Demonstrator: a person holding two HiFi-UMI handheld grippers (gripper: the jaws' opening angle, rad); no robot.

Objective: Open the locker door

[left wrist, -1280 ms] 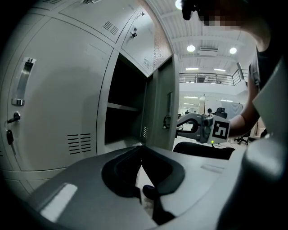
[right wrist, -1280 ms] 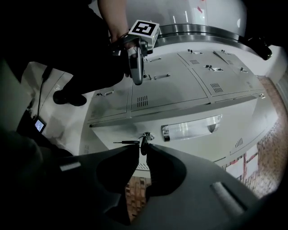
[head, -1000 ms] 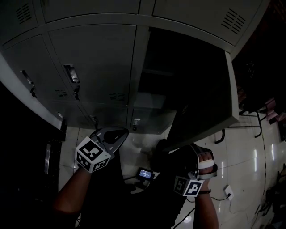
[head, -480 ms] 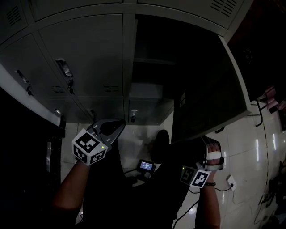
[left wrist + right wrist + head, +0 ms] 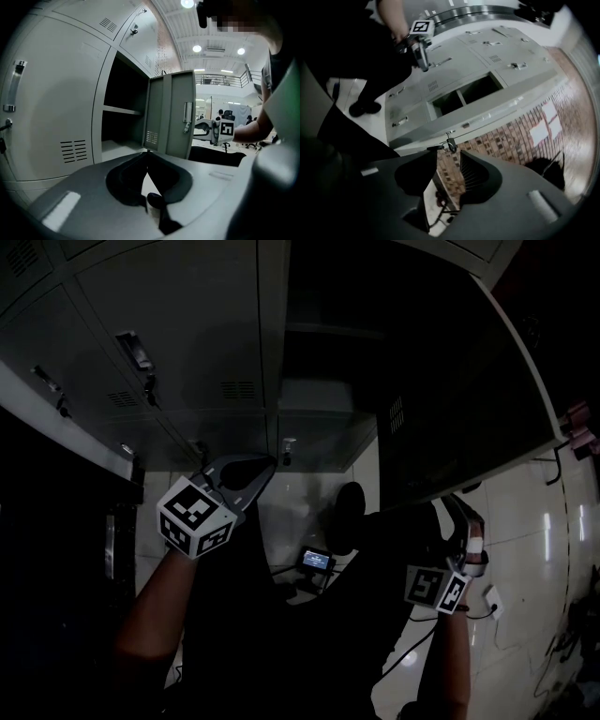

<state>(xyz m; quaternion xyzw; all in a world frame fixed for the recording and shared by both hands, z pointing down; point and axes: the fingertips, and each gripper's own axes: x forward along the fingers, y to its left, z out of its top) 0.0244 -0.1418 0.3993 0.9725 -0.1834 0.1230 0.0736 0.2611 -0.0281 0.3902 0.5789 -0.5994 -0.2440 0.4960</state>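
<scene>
The grey locker door [image 5: 469, 399] stands swung out to the right, and its compartment [image 5: 328, 362] is dark inside with one shelf. In the left gripper view the door [image 5: 168, 117] shows its vertical handle [image 5: 187, 117], with my right gripper [image 5: 211, 130] just right of that handle. My right gripper [image 5: 459, 517] is below the door's lower edge. Its jaws [image 5: 449, 151] are opening and show a gap with nothing gripped; a small metal latch piece [image 5: 449, 141] sits just beyond the tips. My left gripper [image 5: 265, 467] [image 5: 146, 152] is shut and empty, in front of the lockers.
Closed lockers with handles [image 5: 136, 351] fill the left side. On the tiled floor lie a small device with a lit screen [image 5: 317, 560] and cables [image 5: 487, 601]. My shoe [image 5: 349, 517] is below the open compartment. A brick wall [image 5: 520, 131] is behind the door.
The door has swung wider to the right. My right gripper has moved right and lower along with its edge. The left gripper has stayed nearly where it was.
</scene>
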